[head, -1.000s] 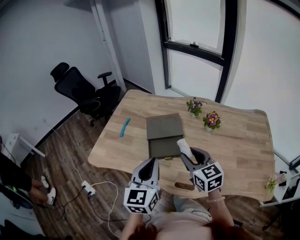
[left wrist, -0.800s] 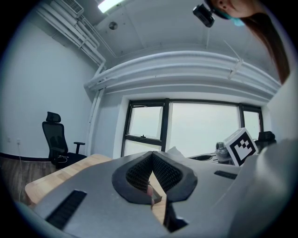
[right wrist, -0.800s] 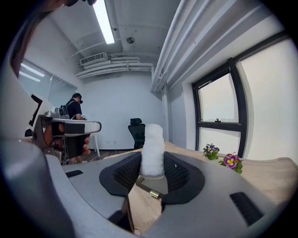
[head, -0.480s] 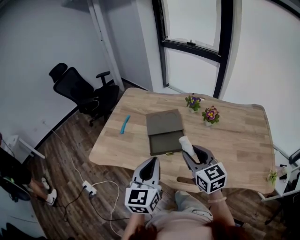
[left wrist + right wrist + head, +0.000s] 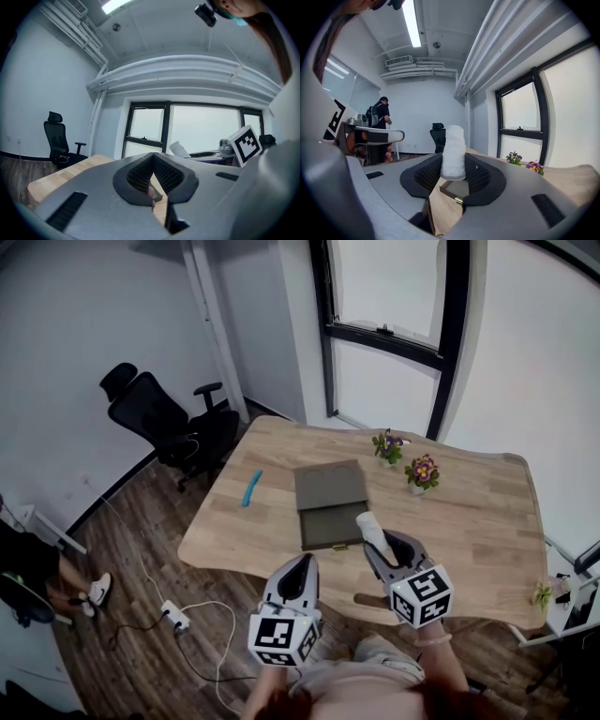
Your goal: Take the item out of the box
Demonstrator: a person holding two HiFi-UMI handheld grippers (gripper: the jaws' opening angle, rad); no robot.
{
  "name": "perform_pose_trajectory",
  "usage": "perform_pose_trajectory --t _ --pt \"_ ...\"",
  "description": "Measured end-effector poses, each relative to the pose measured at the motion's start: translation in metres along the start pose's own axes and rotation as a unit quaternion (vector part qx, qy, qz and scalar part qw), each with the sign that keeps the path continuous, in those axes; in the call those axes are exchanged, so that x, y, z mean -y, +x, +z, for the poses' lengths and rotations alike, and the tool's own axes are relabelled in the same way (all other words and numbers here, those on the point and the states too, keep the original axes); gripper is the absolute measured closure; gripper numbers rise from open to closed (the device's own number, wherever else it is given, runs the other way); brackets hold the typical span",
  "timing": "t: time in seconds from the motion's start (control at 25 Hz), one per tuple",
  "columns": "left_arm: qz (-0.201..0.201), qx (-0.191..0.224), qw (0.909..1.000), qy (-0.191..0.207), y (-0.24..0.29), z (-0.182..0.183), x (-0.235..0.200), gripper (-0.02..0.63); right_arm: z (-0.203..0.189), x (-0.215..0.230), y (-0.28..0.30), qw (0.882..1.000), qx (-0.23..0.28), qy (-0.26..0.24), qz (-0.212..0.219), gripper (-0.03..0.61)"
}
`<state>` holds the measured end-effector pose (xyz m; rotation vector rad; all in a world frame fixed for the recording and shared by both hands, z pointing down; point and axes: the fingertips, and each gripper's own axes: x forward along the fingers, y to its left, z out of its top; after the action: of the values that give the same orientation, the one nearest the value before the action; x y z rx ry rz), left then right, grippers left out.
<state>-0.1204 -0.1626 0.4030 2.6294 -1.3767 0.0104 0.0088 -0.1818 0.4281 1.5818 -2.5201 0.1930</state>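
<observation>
Up in the right claw (image 5: 453, 165) the white roll (image 5: 453, 150) sits clamped, clear of the open box (image 5: 330, 504) just ahead on the desk (image 5: 473, 517) — pull-out looks basically done, maybe just a set-down to go — left claw (image 5: 153, 161) beside it pinched closed, empty.

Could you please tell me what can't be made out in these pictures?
Box interior: head view, too small to tell whether anything remains inside.
Blue object: head view, too small to identify.
Table's near edge: head view, partly covered by the left gripper and the right gripper with its white roll.
</observation>
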Motion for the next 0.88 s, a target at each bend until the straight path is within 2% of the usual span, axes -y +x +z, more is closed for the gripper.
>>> perform_pose_trajectory --t 0.36,0.68,0.88 --pt "0.007 0.000 1.0000 -0.002 0.012 0.000 0.003 0.612 0.003 0.010 -0.005 1.000 0.005 -0.002 0.003 0.441" --pt "0.013 -0.005 0.9999 -0.006 0.025 -0.001 0.021 0.612 0.001 0.025 -0.018 1.000 -0.004 -0.023 0.007 0.442" --pt "0.024 -0.010 0.9997 -0.005 0.030 -0.004 0.033 0.612 0.000 0.035 -0.028 1.000 -0.001 -0.014 0.018 0.442"
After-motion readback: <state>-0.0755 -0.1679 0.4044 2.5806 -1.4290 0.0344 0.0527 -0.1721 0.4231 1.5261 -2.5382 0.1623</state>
